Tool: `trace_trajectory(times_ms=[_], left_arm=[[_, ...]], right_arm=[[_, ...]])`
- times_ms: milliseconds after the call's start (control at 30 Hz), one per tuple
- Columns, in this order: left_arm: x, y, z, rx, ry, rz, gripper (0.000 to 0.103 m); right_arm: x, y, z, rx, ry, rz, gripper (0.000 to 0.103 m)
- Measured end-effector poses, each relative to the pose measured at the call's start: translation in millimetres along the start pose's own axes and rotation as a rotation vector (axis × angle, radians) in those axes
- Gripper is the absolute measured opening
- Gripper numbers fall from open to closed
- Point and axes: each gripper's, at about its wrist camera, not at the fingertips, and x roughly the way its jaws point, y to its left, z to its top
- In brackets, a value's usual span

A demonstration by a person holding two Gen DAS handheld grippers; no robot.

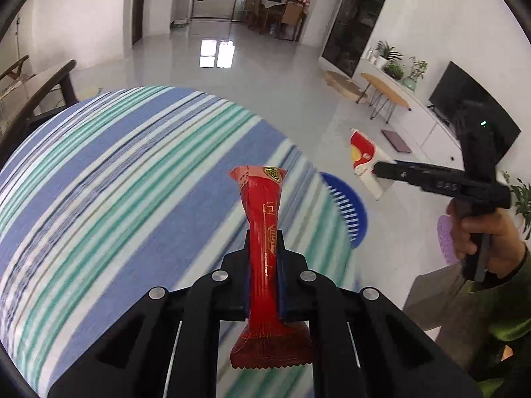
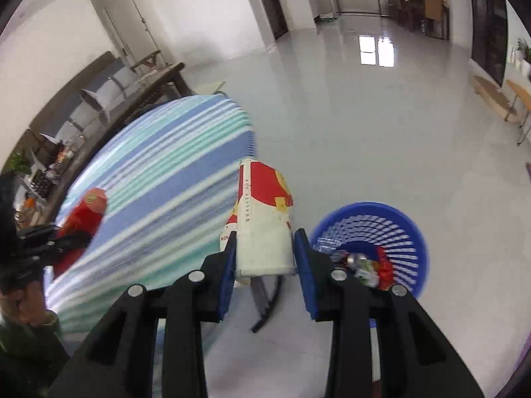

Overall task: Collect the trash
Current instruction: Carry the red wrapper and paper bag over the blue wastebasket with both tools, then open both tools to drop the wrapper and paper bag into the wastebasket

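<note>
Above the striped tablecloth [image 1: 116, 165], left gripper [image 1: 264, 248] clamped on red wrapper [image 1: 265, 219], right gripper [image 2: 265, 248] on paper cup [image 2: 265, 219].

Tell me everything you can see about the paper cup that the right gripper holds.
The paper cup is white with red and yellow print and the words "QUALITY CUP" along its side. It looks like thin coated paper, crumpled and dented along its wall. It lies tilted, its narrow base pointing away from the camera and its rolled rim near the fingers. The right gripper is shut on it near the rim, one blue pad on each side. It hangs in the air beside the striped table edge, left of the blue basket.
</note>
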Motion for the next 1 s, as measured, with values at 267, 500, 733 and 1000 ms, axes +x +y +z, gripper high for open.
trace_trajectory(times_ms=[267, 500, 733, 1000], left_arm=[[104.2, -136.7, 32.6, 0.055, 0.096, -0.138, 0.009], [239.6, -153.5, 38.0, 0.010, 0.186, -0.072, 0.009], [306.6, -137.9, 26.9, 0.001, 0.213, -0.026, 0.047], [226.5, -160.2, 34.1, 0.060, 0.051, 0.002, 0.089]], right_arm=[[32.9, -113.5, -27.2, 0.109, 0.040, -0.111, 0.033], [84.4, -169.1, -34.9, 0.185, 0.067, -0.112, 0.034], [119.2, -200.6, -53.6, 0.279, 0.083, -0.100, 0.079], [40.8, -191.1, -49.7, 0.267, -0.034, -0.175, 0.092]])
